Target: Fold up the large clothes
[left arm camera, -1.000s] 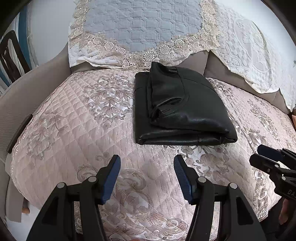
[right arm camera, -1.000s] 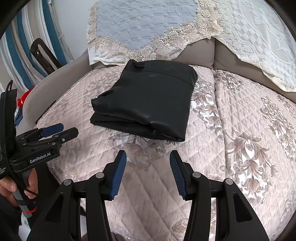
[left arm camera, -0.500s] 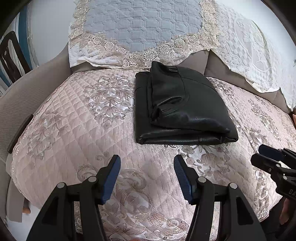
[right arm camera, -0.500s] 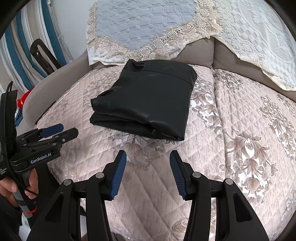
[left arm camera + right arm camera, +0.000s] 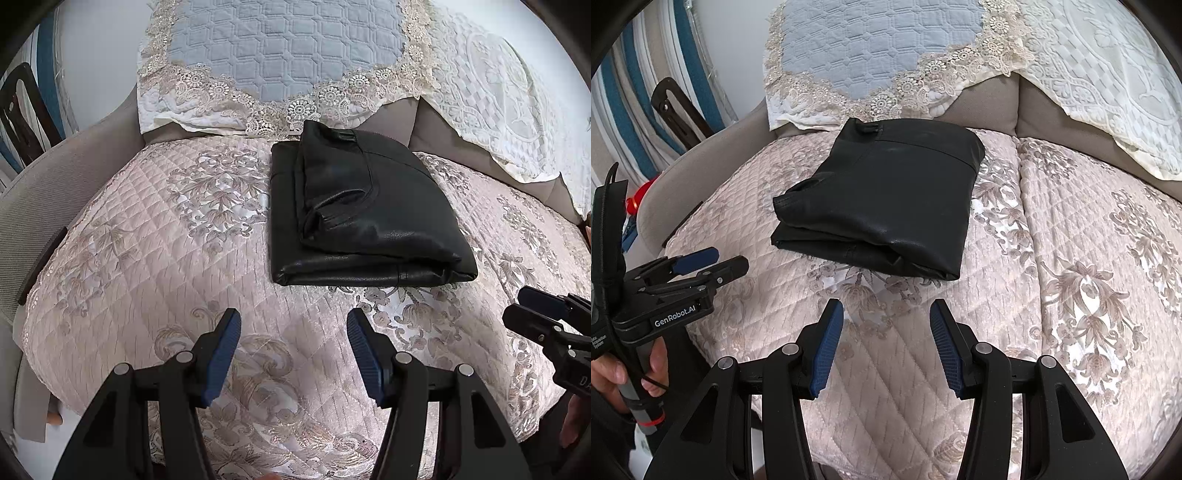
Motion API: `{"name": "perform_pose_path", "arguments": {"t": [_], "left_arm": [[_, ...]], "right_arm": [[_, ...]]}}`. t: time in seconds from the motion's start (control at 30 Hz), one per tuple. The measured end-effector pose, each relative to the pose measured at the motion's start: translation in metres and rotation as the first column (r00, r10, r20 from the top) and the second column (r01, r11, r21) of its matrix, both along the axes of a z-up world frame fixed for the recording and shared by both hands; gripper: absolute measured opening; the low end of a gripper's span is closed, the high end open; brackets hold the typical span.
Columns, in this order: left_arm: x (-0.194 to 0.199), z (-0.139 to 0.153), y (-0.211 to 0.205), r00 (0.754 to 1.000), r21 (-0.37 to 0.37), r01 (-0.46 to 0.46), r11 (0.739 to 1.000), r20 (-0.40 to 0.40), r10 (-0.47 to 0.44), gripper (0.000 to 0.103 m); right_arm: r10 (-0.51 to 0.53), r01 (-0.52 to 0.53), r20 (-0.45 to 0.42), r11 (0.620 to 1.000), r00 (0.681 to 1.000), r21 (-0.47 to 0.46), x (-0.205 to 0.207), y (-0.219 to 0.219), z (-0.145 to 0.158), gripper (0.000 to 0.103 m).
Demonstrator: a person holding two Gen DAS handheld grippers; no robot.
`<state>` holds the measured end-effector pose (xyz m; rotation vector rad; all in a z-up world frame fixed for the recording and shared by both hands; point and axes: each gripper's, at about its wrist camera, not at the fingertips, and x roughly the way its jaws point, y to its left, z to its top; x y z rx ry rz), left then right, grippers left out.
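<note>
Hovering both units short of the black garment (image 5: 362,218), nothing gripped. Your left hand-held gripper (image 5: 293,350) has jaws partly apart and empty; right hand-held gripper (image 5: 886,341) the same. The garment sits folded on the sofa cover (image 5: 155,266), ahead of both, near the backrest. Looks done or nearly so to me. Risk: the material looks slick and springy, so a nudge on the near edge could let the top layer slide open. Approach from above, not along the cover.
</note>
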<state>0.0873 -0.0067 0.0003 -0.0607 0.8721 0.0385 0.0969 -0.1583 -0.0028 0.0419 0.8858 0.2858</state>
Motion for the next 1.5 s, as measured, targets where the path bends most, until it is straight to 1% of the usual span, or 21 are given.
{"name": "perform_pose_path", "arguments": {"t": [1.5], "left_arm": [[-0.0005,-0.0028,-0.0023,1.000,0.016,0.004,1.000,-0.012,-0.004,0.062]], "right_arm": [[0.000,0.000,0.000,1.000,1.000,0.003,-0.0027,-0.0001,-0.0001,0.050]]}}
